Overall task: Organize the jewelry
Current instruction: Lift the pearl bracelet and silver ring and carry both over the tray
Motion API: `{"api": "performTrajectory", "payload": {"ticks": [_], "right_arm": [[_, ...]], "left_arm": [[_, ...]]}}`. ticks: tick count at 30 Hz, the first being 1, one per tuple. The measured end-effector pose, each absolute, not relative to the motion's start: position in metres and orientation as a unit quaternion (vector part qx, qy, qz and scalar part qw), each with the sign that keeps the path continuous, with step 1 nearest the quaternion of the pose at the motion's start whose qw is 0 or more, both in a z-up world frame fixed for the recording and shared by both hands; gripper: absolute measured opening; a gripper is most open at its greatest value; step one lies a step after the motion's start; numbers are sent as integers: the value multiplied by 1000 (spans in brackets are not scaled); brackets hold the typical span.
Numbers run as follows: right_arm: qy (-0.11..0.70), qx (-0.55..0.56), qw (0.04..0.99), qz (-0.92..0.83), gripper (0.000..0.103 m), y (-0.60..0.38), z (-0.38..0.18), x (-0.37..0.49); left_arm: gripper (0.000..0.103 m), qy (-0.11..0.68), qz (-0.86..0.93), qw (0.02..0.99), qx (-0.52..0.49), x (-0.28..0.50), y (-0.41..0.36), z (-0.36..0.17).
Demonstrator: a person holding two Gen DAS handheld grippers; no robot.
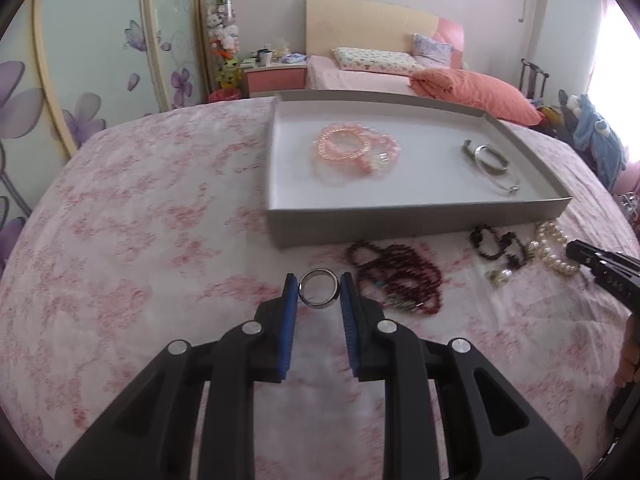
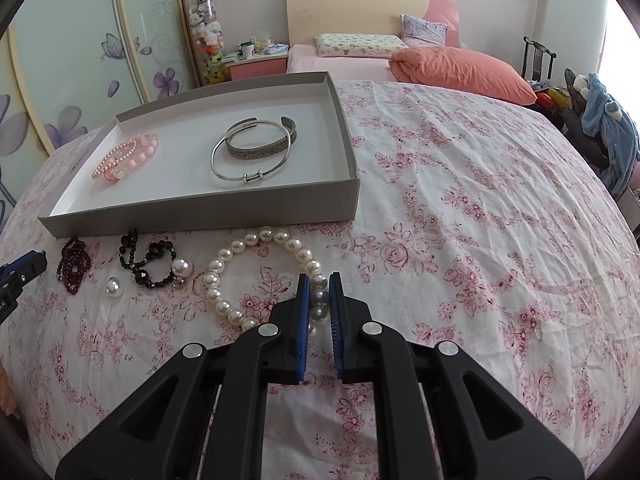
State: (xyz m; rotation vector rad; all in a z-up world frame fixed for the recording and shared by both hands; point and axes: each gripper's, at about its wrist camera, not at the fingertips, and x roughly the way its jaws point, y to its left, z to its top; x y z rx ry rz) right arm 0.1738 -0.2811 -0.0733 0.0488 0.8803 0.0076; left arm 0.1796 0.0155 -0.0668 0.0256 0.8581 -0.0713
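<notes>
A grey tray [image 1: 420, 220] [image 2: 200, 212] lies on the floral bedspread. It holds pink bead bracelets [image 1: 356, 148] [image 2: 126, 156] and silver bangles [image 1: 488, 160] [image 2: 256, 148]. My left gripper [image 1: 319, 290] is shut on a silver ring [image 1: 319, 290], its pads touching both sides. My right gripper [image 2: 319, 296] is shut on the pearl bracelet [image 2: 224, 280], pinching a few pearls at its right side on the bedspread. Dark red beads [image 1: 396, 276] [image 2: 74, 264], a black bead bracelet [image 1: 496, 244] [image 2: 152, 260] and a loose pearl [image 2: 114, 287] lie in front of the tray.
The bedspread [image 2: 480, 240] stretches wide to the right of the tray. Behind are a bed with an orange quilt [image 1: 472, 88], a pink nightstand [image 1: 274, 76], a wardrobe with flower decals [image 1: 80, 80] and clothes on a chair [image 2: 600, 128].
</notes>
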Motion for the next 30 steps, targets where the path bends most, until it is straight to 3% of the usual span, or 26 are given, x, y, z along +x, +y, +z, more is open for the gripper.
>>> {"api": "performTrajectory", "payload": {"ticks": [22, 30], "right_arm": [[425, 26, 905, 9, 10, -280, -73, 177], [351, 64, 933, 52, 10, -285, -42, 157]], "left_arm": [[22, 432, -19, 901, 23, 182, 24, -76], [22, 407, -11, 913, -9, 174, 35, -63]]}}
